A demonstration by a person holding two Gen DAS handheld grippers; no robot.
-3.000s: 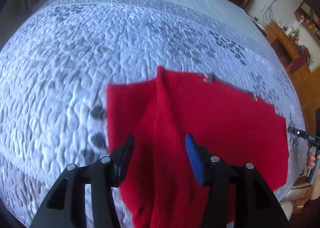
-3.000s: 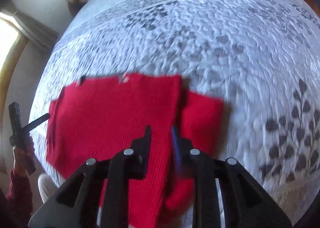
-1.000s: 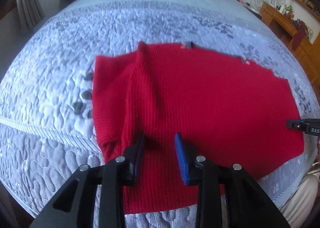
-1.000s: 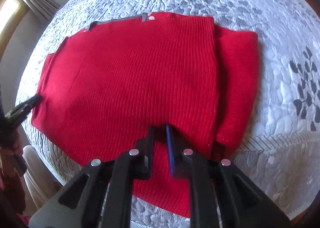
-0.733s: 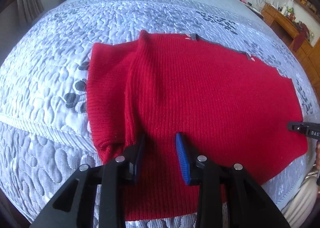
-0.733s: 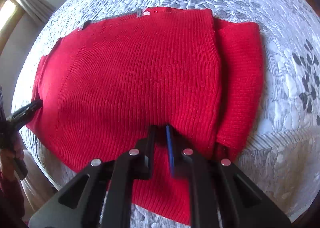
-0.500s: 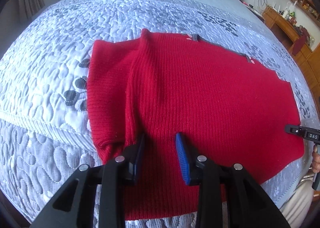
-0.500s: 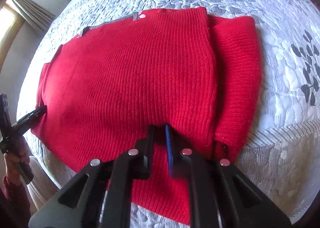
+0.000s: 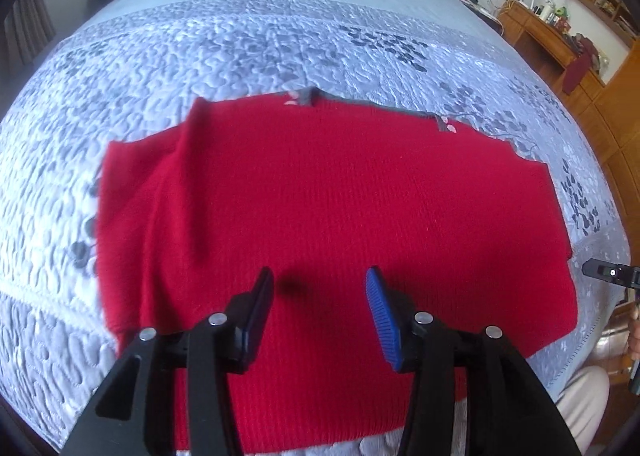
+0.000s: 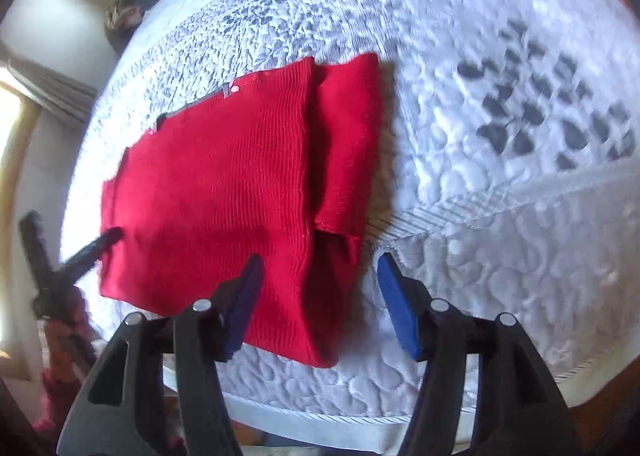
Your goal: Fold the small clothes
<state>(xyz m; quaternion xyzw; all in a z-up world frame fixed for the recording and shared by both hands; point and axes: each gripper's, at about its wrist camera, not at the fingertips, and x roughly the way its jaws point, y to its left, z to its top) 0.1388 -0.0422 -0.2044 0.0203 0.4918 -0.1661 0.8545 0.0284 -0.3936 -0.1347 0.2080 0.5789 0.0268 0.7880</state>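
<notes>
— Both grippers first: how do they stand?

— Left gripper (image 9: 320, 296) has its jaws parted and nothing between the pads; they have just been opening, and the red knit shows bare in the gap. Right gripper (image 10: 318, 280) is likewise released, its jaws having just sprung wide, with only cloth and quilt seen past them.

— And the garment?

— The red sweater (image 9: 340, 208) lies flat on the quilted bedspread (image 9: 240, 48), its near hem at the bed's edge. Its long axis runs side to side across both views. In the left view it lies straight ahead under the fingers; in the right view it lies ahead and to the left, with only its right end, where a sleeve (image 10: 348, 136) is folded in, before the jaws.

— So which hand is better placed?

— Each sits near its own end of the near hem, so a fold away from the person, hem toward the grey-trimmed neckline (image 9: 308, 96), looks the likely next move.

— Farther off?

— A wooden cabinet (image 9: 560, 44) beyond the bed.
</notes>
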